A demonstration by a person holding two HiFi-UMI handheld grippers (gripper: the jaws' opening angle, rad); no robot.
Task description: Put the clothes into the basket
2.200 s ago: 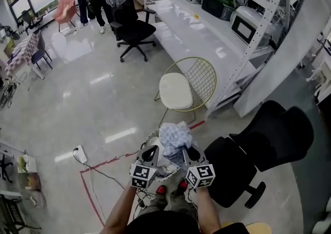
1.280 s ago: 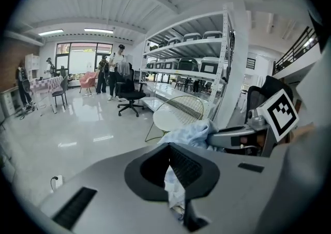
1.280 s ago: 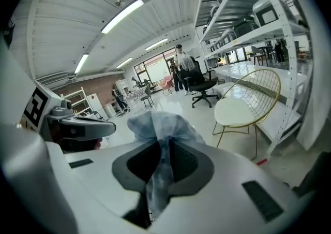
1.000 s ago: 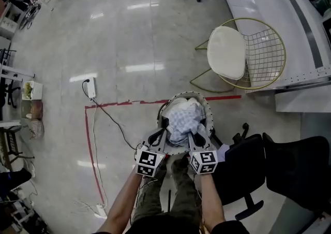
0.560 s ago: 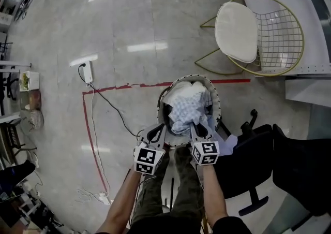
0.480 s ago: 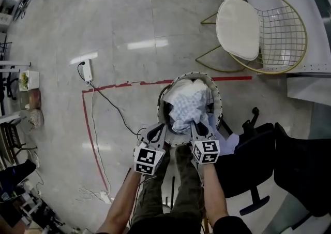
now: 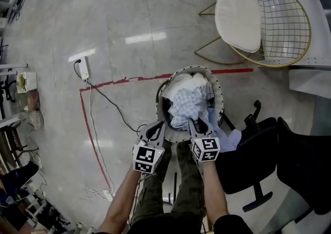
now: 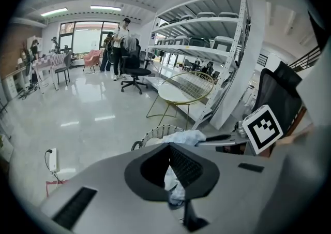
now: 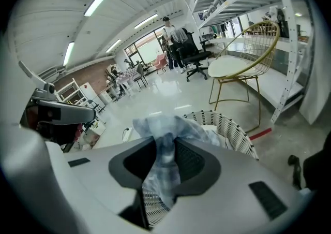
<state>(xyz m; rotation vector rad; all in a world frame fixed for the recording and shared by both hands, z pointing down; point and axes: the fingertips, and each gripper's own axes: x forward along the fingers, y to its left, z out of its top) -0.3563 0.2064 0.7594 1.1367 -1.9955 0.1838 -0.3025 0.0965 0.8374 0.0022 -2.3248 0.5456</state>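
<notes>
Cloth [image 7: 187, 104] over basket [image 7: 192, 68]; right hand-held gripper [image 7: 195, 124] jaws just opening, cloth between

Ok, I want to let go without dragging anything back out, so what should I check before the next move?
1. Is the checked garment inside the basket rim: ok, it lies on the white clothes.
2. Has the left hand-held gripper let go: not ok, its jaws pinch an edge of the garment.
3. Has the right hand-held gripper let go: not ok, its jaws have just been opening, but the garment fills the gap between them.
4. Is the basket standing upright: ok.
5. Does the pale cloth beside the basket hang from it: cannot tell.
</notes>
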